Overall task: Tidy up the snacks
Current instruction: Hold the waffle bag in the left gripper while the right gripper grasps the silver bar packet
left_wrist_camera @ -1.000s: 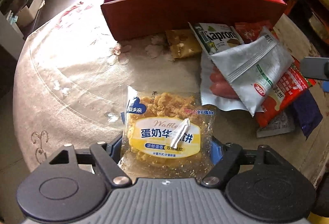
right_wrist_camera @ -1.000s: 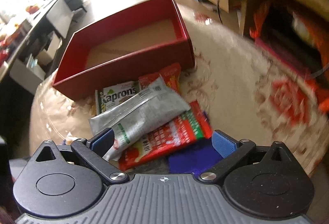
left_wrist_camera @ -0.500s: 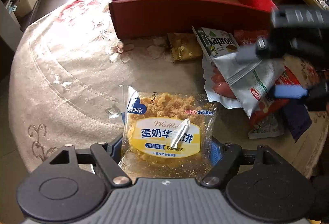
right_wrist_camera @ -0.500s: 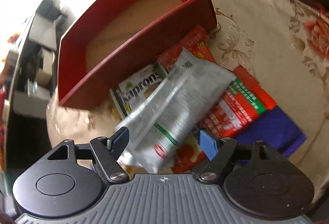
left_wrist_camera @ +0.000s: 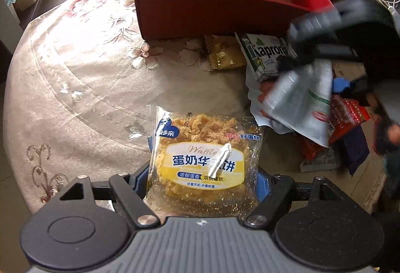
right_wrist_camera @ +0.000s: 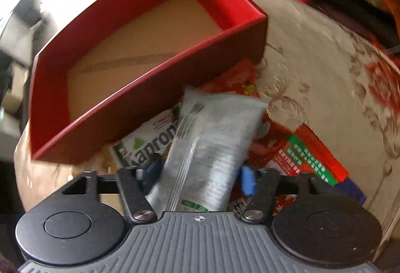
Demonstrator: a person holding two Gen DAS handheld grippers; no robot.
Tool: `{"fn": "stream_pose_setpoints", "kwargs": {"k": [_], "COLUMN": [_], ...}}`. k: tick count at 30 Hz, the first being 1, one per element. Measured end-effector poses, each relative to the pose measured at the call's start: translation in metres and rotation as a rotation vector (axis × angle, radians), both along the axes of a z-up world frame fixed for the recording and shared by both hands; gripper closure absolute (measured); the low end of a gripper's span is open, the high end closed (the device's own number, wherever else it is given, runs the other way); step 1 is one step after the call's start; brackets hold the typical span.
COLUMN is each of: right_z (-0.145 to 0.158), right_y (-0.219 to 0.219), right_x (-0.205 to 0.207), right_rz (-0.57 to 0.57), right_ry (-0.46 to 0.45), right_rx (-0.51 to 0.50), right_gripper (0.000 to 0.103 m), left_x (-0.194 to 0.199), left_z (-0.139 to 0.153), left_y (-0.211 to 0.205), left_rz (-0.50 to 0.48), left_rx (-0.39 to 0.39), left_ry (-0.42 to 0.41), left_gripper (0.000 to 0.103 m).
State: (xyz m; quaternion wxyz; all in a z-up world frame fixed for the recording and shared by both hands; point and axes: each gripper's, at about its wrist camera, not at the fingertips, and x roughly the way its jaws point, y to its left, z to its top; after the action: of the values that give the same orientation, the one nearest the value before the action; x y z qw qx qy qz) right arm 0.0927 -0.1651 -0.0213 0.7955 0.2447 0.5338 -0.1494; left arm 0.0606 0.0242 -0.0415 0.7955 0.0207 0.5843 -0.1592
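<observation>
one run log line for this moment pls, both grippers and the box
left gripper: shut on waffle pack | right gripper: jaws just closing around silver pouch | red box: nothing inside

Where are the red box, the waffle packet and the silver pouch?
red box (left_wrist_camera: 212, 16), left wrist view, on its near outer wall.
waffle packet (left_wrist_camera: 205, 160), left wrist view, on its yellow label.
silver pouch (right_wrist_camera: 215, 148), right wrist view, on its printed back.

"Waffle" and 蛋奶华…饼 stand on the yellow cake packet (left_wrist_camera: 203, 160) — "Kapron" on the white-green packet (left_wrist_camera: 266, 54), just beside the red box's (left_wrist_camera: 212, 15) front wall.
</observation>
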Motion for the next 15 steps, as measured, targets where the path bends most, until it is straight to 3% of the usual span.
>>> {"fn": "stream_pose_setpoints", "kwargs": {"k": [2,6,11,15], "right_z": [0.003,0.006,0.009,0.004], "right_y": [0.000,0.004,0.014,0.013], "right_x": [-0.009,-0.029,-0.041,-0.035], "right_rz": [0.056,0.187,0.321,0.356], "right_ry": [0.002,-0.008,-0.017,-0.041], "right_rx": [-0.024,-0.081,-0.145,-0.140], "right_gripper": [0.052,0.058,0.057,0.049], "left_x": [0.004,0.009,0.017,0.023], "left_z": [0.001,-0.002,-0.006,-0.010], "left_y": [0.003,0.005,0.001,-0.010], "left_rz": [0.011,0.036,0.063,0.071], "left_rx": [-0.006,0.016,0.072,0.119], "left_ry": [-0.003,-0.012,-0.045,-0.054], "left_gripper": [0.027,0.027,0.025,0.016]}}
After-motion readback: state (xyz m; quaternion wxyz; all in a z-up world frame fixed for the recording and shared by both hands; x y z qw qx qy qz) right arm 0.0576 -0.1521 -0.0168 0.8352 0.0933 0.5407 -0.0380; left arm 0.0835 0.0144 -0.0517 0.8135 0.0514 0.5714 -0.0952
